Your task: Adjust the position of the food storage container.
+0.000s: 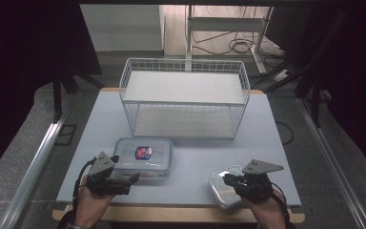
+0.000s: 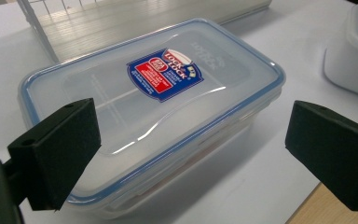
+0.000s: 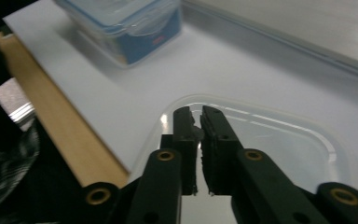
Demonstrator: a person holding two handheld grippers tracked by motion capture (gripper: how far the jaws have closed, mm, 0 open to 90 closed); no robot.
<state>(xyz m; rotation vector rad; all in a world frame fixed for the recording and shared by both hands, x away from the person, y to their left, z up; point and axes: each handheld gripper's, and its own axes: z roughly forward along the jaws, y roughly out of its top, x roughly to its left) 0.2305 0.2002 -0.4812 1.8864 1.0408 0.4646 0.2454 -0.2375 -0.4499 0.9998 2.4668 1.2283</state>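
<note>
Claws low at the near table edge: left claw wide before blue-rimmed box, right claw pinched over small container.

White wire basket w/ two flat shelves sits at far-centre of the pale table, open side facing near. Table's wooden edge shows along the near side. Beyond the table: white desk frame on the far floor, black cables coiled under it. Metal rail runs along the left, another at right. Grey floor around; dark curtains both sides.
</note>
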